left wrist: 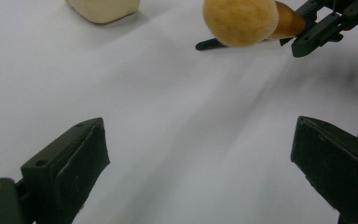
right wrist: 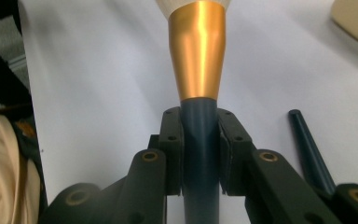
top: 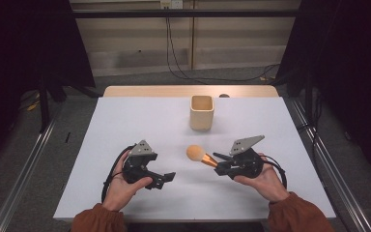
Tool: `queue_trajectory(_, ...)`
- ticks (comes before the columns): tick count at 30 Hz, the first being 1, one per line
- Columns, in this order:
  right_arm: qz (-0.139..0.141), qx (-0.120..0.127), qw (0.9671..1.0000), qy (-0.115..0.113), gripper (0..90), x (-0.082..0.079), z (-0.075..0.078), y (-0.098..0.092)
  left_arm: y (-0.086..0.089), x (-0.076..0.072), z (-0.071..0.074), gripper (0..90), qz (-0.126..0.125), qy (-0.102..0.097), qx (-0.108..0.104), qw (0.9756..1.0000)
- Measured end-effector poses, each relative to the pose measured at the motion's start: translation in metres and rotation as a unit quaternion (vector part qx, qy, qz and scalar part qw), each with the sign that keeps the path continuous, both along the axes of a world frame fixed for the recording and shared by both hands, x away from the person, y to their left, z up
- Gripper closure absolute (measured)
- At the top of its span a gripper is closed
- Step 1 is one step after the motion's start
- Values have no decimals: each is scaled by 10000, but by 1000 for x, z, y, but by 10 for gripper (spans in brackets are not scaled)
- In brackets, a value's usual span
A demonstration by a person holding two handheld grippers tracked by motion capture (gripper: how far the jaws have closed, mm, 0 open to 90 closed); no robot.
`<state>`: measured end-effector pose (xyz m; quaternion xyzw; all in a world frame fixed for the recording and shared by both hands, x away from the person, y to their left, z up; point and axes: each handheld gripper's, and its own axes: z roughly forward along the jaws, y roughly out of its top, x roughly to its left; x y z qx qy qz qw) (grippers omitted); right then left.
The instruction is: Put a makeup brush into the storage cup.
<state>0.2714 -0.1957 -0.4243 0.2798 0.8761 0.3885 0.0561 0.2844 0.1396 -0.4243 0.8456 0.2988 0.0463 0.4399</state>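
The right gripper (top: 221, 168) is squeezing the brush (top: 200, 155) w/ its fingers, near the cup (top: 202, 112). The left gripper (top: 166, 178) is sitting wide open (holding nothing).

on the table (top: 125, 121), 1 cup (top: 202, 112) stands upright near the far edge, about midway between the left and right edges. nearer the person, a brush (top: 200, 155) is held between the jaws of the right gripper (top: 221, 166), its head pointing toward the left edge and lying in front of the cup, well apart from it. a second stick-like handle (right wrist: 307, 149) lies on the table just beside that gripper. the left gripper (top: 166, 178) sits left of the brush head, toward the near edge, apart from it. both hands come in over the near edge.
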Motion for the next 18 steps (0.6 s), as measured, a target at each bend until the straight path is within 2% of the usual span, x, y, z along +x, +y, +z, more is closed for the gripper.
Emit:
queue_trajectory(2, -79, 132, 9999, -26, 752, 0, -3, -1, 0, -1, 0, 38, -6, -21, 29, 10000)
queue_trajectory(7, -73, 404, 9991, -104, 752, -3, -8, 1, -1, -4, 1, 38, -58, -116, -6, 9999)
queue_trajectory(13, -195, 564, 9980, -194, 752, -7, -14, 2, 1, -4, 2, 38, -1, -158, -73, 9998)
queue_trajectory(15, -234, 582, 9977, -263, 752, -7, -15, 2, 1, -4, 2, 38, 16, -174, -37, 9998)
queue_trajectory(18, -309, 788, 9958, -346, 752, -8, -16, 2, 0, -4, 1, 38, 13, -215, -7, 9998)
